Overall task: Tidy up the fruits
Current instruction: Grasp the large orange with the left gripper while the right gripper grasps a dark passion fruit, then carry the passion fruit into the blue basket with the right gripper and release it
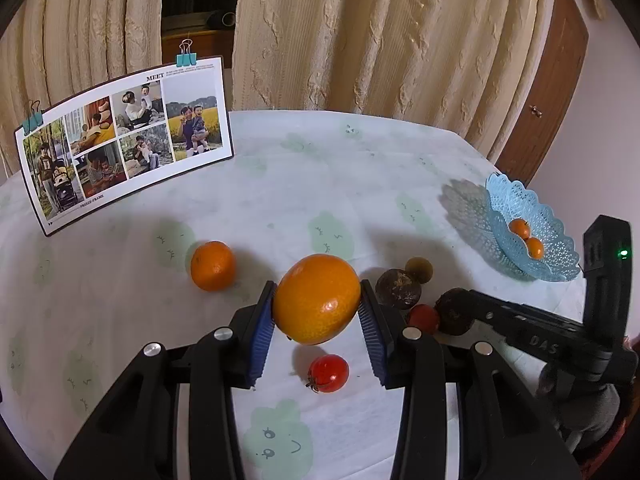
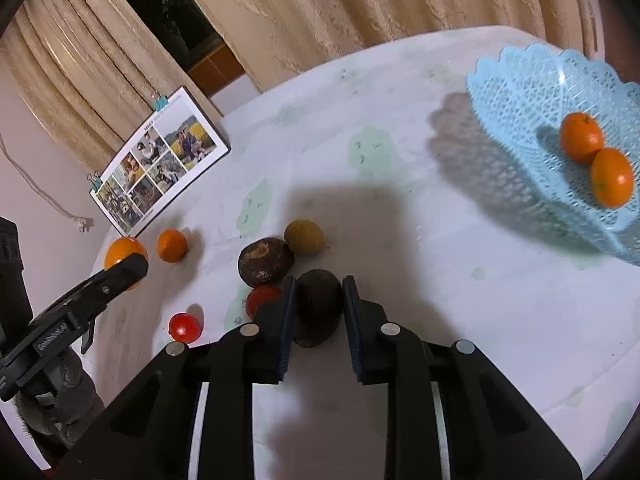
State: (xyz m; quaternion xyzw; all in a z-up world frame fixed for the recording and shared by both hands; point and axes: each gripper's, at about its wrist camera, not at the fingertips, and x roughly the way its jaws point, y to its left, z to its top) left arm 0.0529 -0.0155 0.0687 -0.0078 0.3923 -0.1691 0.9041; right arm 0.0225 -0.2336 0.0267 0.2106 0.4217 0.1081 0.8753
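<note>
- White cloth with pale green cartoon prints covers the table point(image 1: 400, 168); its far edge runs along the beige curtains point(image 1: 360, 40), and broad bare cloth lies between the fruit cluster and that edge.
- At the right edge sits the blue lattice basket point(image 2: 520, 152), well apart from the loose fruit, with open cloth between them.
- At the far left stands a photo board point(image 1: 124, 140) held by teal binder clips.
- Count: 2 small oranges point(image 2: 580, 138) in the basket; 1 small orange point(image 1: 212, 266) loose on the cloth; 1 large orange point(image 1: 316, 298); 2 cherry tomatoes point(image 1: 328, 373), 1 near each gripper; 2 dark brown round fruits, 1 free point(image 2: 265, 262) and 1 gripped point(image 2: 317, 308); 1 yellowish round fruit point(image 2: 304, 236) just beside the free brown one.
- The left gripper point(image 1: 318, 312) has both blue pads pressed against the large orange's sides, which appears raised just above the cloth.
- The right gripper point(image 2: 316, 314) stands narrowly parted, its pads closed against the dark brown fruit, which seems to rest on the cloth.
</note>
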